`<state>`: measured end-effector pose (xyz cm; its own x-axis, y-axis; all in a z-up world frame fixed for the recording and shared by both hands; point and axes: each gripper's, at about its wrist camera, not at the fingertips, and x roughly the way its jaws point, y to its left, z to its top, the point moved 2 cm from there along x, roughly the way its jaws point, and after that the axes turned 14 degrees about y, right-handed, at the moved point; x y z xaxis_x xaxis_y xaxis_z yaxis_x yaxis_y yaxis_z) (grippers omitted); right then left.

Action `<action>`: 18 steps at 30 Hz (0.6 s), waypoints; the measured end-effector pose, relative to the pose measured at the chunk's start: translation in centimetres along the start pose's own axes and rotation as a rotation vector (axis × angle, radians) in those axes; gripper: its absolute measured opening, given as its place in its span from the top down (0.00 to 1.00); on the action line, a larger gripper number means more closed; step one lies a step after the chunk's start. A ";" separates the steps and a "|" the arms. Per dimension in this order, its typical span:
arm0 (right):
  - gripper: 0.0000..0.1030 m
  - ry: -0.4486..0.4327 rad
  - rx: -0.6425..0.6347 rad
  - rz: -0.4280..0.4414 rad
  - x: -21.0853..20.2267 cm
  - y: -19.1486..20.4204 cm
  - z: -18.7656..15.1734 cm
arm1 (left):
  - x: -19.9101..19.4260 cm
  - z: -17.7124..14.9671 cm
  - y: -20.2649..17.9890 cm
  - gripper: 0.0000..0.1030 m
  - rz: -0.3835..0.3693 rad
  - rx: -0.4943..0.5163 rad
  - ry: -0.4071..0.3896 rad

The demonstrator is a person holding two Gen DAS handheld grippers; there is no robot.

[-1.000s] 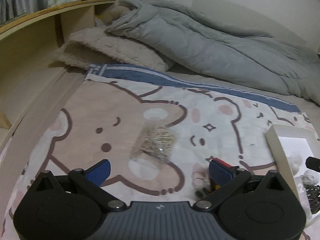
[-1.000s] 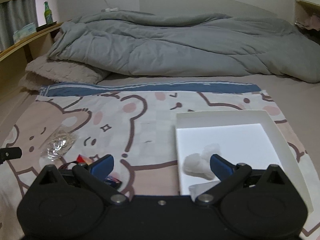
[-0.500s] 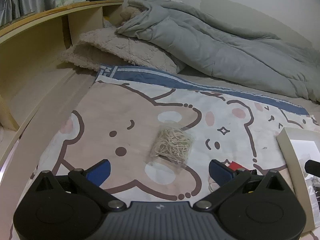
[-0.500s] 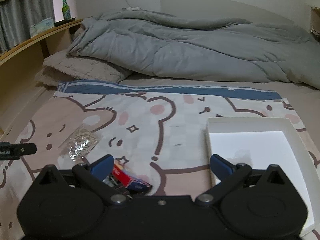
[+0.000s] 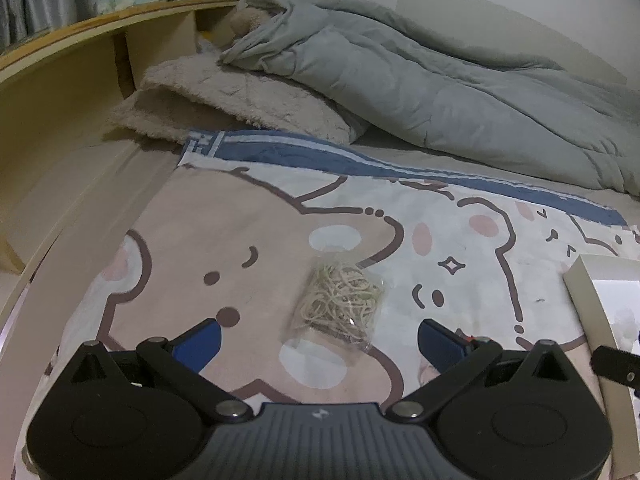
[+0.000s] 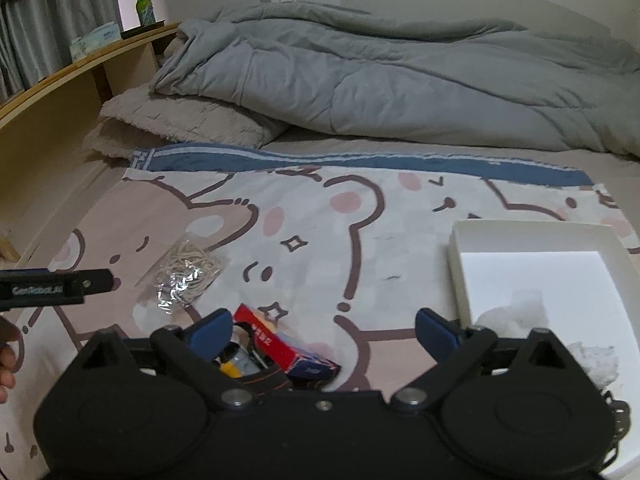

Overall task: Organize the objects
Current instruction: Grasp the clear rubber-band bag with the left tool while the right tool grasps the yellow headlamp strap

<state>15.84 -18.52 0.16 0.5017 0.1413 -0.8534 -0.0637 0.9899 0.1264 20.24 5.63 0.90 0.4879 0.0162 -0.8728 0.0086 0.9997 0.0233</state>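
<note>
Left gripper [image 5: 318,338]: jaws wide, nothing between them, low centre of the left view. Bag of rubber bands [image 5: 340,304] lies on the bear sheet [image 5: 240,240] just ahead of the fingertips, roughly centred in the gap, not touching.

Right gripper [image 6: 324,330]: jaws wide, holding nothing. Red box [image 6: 280,344] and a small clutter beside it lie near its left finger, lower centre of the right view. White tray [image 6: 532,230] at right; pale wads [image 6: 516,312] already in it.

Judgement: sorting partly done; step in hand looks like the left gripper's approach to the bag. Next move calls for a short advance, jaws straddling the bag, then closing low; the film is slippery and may slide on the cloth.

Far: beige blanket [image 5: 240,100], grey duvet [image 5: 440,92], wooden shelf [image 5: 80,60] upper left.
</note>
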 end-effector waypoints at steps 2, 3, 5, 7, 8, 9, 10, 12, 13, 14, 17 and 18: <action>0.09 0.009 -0.005 0.016 0.5 0.2 0.1 | 0.0 0.1 -0.3 0.00 0.006 0.024 -0.022; 0.11 0.013 -0.009 0.020 0.6 0.3 0.1 | 0.1 0.2 -0.3 0.00 0.008 0.031 -0.031; 0.16 0.029 -0.017 0.035 1.2 0.6 0.1 | 0.5 0.3 -0.6 0.00 0.010 0.022 -0.038; 0.20 0.045 -0.017 0.053 1.7 0.7 0.0 | 0.8 0.2 -1.0 0.00 0.002 0.018 -0.043; 0.22 0.054 -0.016 0.061 2.1 0.7 0.0 | 1.0 0.1 -1.2 0.00 0.002 0.029 -0.047; 0.23 0.059 -0.017 0.066 2.3 0.8 0.0 | 1.2 0.1 -1.4 0.00 0.007 0.043 -0.053; 0.24 0.061 -0.020 0.069 2.5 0.9 0.0 | 1.4 0.1 -1.6 0.00 0.016 0.059 -0.057; 0.26 0.067 -0.035 0.080 2.9 1.1 0.0 | 2.1 0.3 -2.0 0.00 0.034 0.085 -0.055; 0.28 0.070 -0.044 0.083 3.1 1.2 0.1 | 2.5 0.4 -2.1 0.00 0.038 0.089 -0.051; 0.29 0.071 -0.056 0.083 3.3 1.3 0.1 | 3.0 0.5 -2.2 0.00 0.039 0.090 -0.044; 0.30 0.072 -0.093 0.080 3.8 1.7 0.2 | 4.5 1.0 -2.4 0.00 0.035 0.085 -0.020; 0.31 0.072 -0.103 0.079 4.0 1.7 0.3 | 5.0 1.2 -2.4 0.00 0.037 0.085 -0.015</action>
<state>17.98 -16.26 -2.88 0.4283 0.2153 -0.8776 -0.1901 0.9709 0.1454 23.66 3.25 -2.94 0.5023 0.0517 -0.8631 0.0641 0.9932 0.0968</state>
